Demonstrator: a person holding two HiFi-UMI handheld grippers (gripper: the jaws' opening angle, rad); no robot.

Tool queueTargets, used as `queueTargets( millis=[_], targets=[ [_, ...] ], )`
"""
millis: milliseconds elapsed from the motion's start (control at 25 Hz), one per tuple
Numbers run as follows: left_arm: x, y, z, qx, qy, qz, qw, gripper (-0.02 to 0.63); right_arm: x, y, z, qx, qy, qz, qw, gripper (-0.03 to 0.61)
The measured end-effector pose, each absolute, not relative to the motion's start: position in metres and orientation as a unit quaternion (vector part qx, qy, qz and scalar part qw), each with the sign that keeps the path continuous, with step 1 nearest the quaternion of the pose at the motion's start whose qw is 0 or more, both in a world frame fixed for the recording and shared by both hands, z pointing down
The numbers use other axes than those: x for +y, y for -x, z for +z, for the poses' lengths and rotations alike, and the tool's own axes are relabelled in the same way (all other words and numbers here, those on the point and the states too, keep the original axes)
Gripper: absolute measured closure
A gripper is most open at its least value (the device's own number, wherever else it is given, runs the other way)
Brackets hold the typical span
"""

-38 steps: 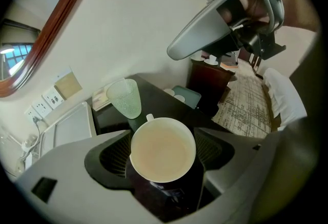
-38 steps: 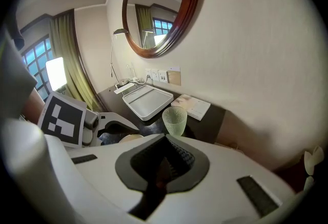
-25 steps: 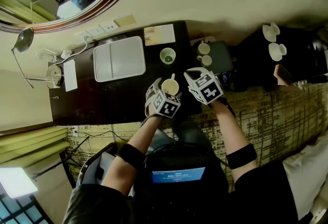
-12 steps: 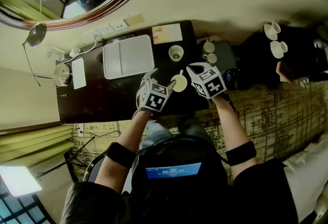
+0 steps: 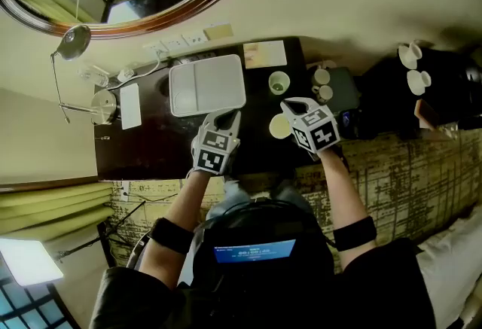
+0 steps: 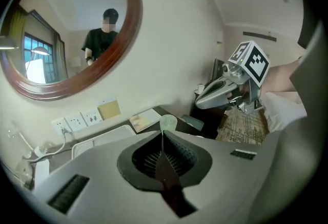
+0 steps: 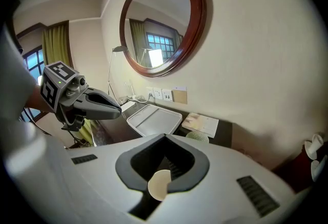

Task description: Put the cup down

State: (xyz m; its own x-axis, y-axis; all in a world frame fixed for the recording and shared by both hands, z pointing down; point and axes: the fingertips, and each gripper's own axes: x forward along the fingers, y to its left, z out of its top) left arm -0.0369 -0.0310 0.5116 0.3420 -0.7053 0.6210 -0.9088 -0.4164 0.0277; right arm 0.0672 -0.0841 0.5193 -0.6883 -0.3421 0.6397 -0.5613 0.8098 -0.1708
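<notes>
A cream cup (image 5: 279, 126) stands on the dark desk (image 5: 151, 145) near its front edge, with nothing gripping it. My left gripper (image 5: 228, 119) is to the cup's left, over the desk by the white tray, jaws shut with nothing between them. In the left gripper view its closed tips (image 6: 164, 133) point toward a green cup (image 6: 168, 123). My right gripper (image 5: 290, 105) hovers just right of and above the cream cup, shut and holding nothing. Part of the cream cup (image 7: 160, 185) shows below through the slot behind its closed jaws.
A white two-part tray (image 5: 207, 85) lies at the desk's back, a paper card (image 5: 264, 54) beside it. The green cup (image 5: 279, 82) stands behind the cream one. Two small cups (image 5: 322, 77) sit on a dark tray to the right. A lamp (image 5: 103, 104) stands at the left end.
The left gripper has drawn back to the left from the cream cup and its jaws have shut. The cup stays on the desk. The right gripper edged closer to the cup.
</notes>
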Motion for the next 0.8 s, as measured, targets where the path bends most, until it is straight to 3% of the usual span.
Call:
queueTargets(
  millis=[800],
  targets=[
    [0.005,0.137,0.488,-0.561,-0.781,0.159,0.224,0.614,-0.061,-0.070,0.514,-0.877,-0.342,0.199,0.271,0.577]
  ],
)
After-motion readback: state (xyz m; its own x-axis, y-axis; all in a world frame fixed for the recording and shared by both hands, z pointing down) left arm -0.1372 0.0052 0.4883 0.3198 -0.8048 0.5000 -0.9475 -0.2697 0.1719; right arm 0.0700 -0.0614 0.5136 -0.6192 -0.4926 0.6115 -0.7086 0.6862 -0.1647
